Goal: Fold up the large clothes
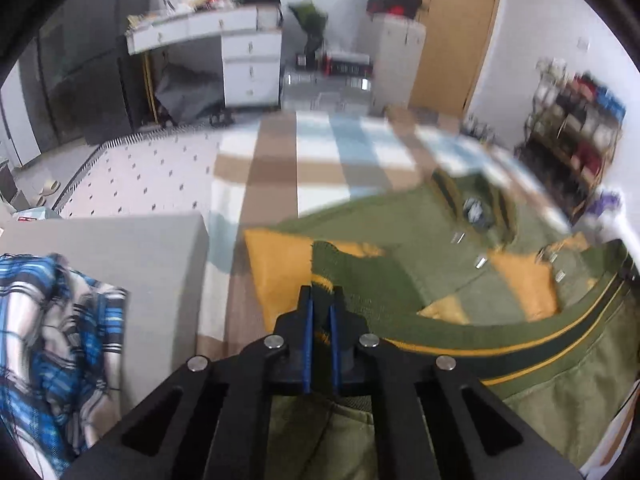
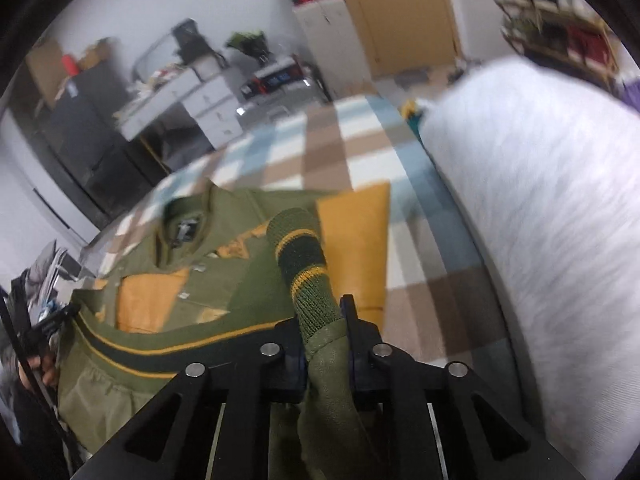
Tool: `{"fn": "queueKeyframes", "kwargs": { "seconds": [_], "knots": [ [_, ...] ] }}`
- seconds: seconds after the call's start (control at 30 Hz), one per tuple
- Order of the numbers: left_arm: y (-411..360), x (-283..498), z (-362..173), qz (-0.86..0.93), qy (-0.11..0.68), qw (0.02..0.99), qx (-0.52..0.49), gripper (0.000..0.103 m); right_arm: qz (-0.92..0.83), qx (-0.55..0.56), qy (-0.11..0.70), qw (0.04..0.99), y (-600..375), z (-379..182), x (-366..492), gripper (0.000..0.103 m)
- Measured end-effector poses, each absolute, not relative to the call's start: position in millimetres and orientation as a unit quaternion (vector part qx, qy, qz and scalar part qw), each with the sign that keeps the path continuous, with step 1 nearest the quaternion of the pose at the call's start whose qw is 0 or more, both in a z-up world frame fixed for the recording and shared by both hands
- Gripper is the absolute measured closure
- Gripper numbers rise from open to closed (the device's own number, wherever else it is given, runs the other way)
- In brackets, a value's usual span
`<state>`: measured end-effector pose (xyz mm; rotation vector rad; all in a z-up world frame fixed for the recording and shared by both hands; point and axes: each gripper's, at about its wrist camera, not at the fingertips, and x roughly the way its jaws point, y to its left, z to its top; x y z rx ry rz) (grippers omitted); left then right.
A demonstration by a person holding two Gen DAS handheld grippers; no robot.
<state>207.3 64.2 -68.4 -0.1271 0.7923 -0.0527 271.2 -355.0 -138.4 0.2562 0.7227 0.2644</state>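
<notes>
Both grippers are clamped on the green jacket (image 1: 420,248): left gripper (image 1: 321,296) pinches one knit cuff (image 1: 324,268), right gripper (image 2: 325,312) the other sleeve (image 2: 308,276), above the checked bedspread (image 2: 360,152)

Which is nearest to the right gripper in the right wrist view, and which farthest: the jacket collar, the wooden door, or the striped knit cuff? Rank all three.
1. Striped knit cuff: just ahead of the right gripper, its sleeve between the fingers.
2. Jacket collar: left, mid-bed.
3. Wooden door: far wall, top.
</notes>
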Motion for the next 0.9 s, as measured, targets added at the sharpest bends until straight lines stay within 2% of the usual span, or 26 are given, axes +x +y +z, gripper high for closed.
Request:
{"fn": "queueKeyframes", "kwargs": {
  "seconds": [0.33,0.53,0.6,0.63,0.7,0.77,0.8,0.83,0.9],
  "knots": [
    [94.3,208.5,13.5,-0.035,0.271,0.951,-0.143,0.101,0.166,0.116,0.19,0.961,-352.9,-30.6,248.3,0.094],
    [100.9,260.6,4.2,-0.018,0.268,0.952,-0.144,0.101,0.186,0.156,0.165,0.956,-357.4,-21.6,292.7,0.093],
    [96.1,290.5,-23.0,-0.001,0.308,0.943,-0.127,0.099,0.159,0.159,0.195,0.955,-356.4,-40.6,325.0,0.091],
    [93.2,308.7,-43.2,0.016,0.348,0.931,-0.11,0.096,0.139,0.153,0.235,0.95,-352.8,-55.9,347.2,0.089],
    [90.9,336.1,-82.7,0.07,0.418,0.903,-0.075,0.096,0.051,0.108,0.345,0.931,-341.4,-102.2,395.0,0.078],
    [89.5,349.5,-110.1,0.125,0.473,0.871,-0.042,0.094,-0.017,0.093,0.413,0.906,-341.2,-135.5,416.2,0.076],
    [90.1,351.4,-119.2,0.134,0.495,0.858,-0.04,0.094,-0.025,0.105,0.429,0.897,-343.5,-145.9,416.9,0.08],
    [91.9,348.0,-123.3,0.126,0.503,0.854,-0.05,0.094,-0.004,0.122,0.422,0.898,-344.9,-148.1,411.8,0.079],
    [95.9,337.0,-118.5,0.11,0.484,0.866,-0.065,0.093,0.016,0.115,0.402,0.908,-343.0,-142.6,400.3,0.067]
  ]
}}
